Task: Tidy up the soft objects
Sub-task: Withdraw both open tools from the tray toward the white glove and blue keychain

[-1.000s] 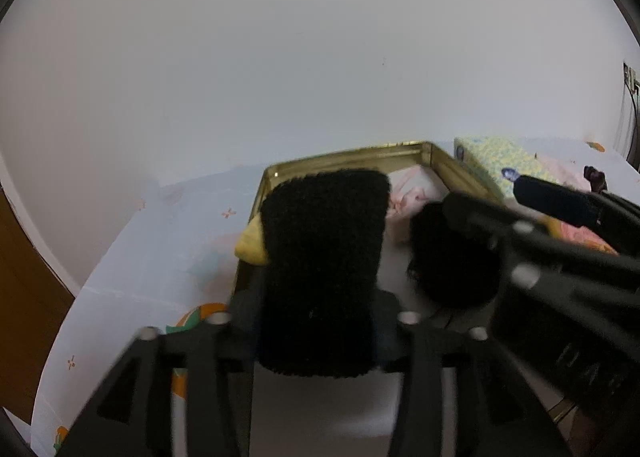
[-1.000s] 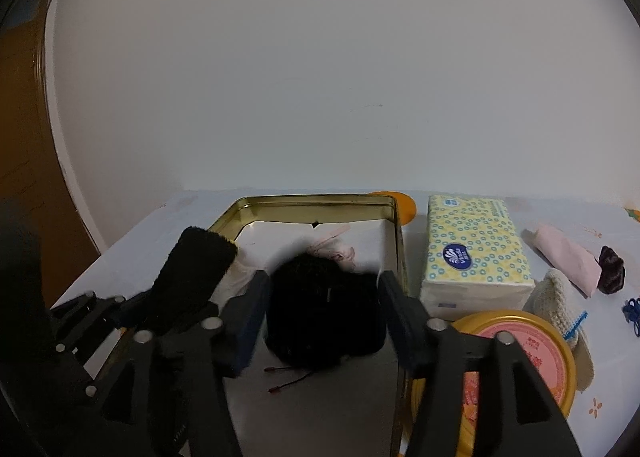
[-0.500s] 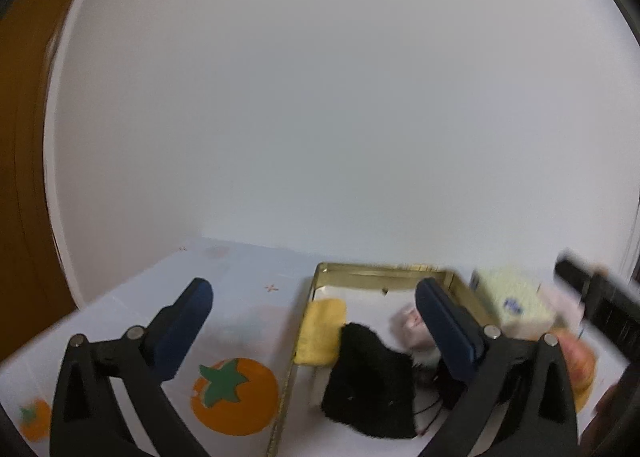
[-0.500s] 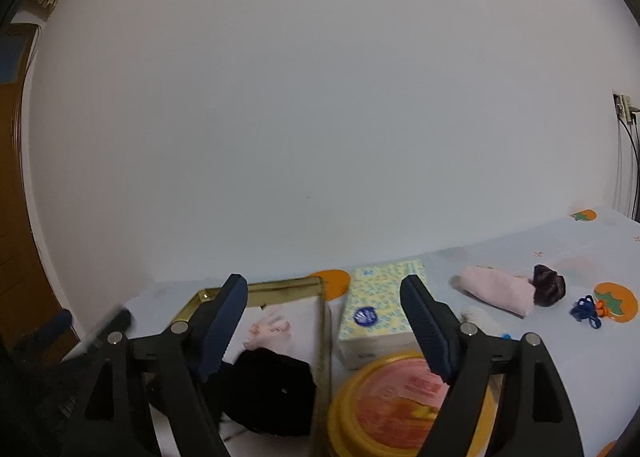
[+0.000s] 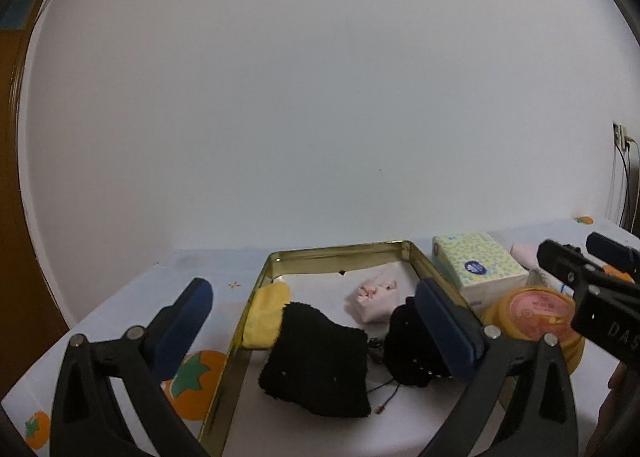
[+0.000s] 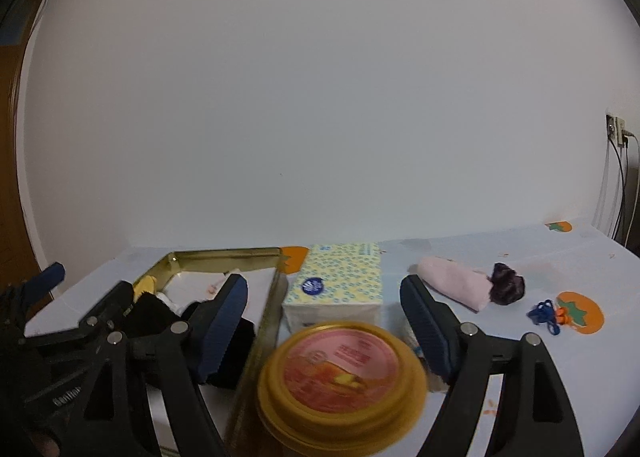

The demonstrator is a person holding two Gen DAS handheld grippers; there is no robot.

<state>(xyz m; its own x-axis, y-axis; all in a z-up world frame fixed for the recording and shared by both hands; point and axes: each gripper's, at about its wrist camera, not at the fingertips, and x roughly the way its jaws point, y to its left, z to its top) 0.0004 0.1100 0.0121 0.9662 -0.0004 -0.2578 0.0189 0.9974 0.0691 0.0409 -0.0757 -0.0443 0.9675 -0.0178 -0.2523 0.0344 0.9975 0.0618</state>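
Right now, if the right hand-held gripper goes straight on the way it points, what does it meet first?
Most likely the round yellow tin with the pink lid, low between the right hand-held gripper's open fingers; the tissue box stands behind it. Depth is unclear.

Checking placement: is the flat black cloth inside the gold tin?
Inside: the black cloth lies on the gold tin's floor, within its walls.

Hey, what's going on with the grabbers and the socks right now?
Left gripper and right gripper open, empty. Black socks in gold tray. Pink roll outside.

A home room — fruit-print tablecloth (image 6: 460,253), tissue box (image 6: 340,277) at twelve o'clock, wall socket (image 6: 616,129) at three.
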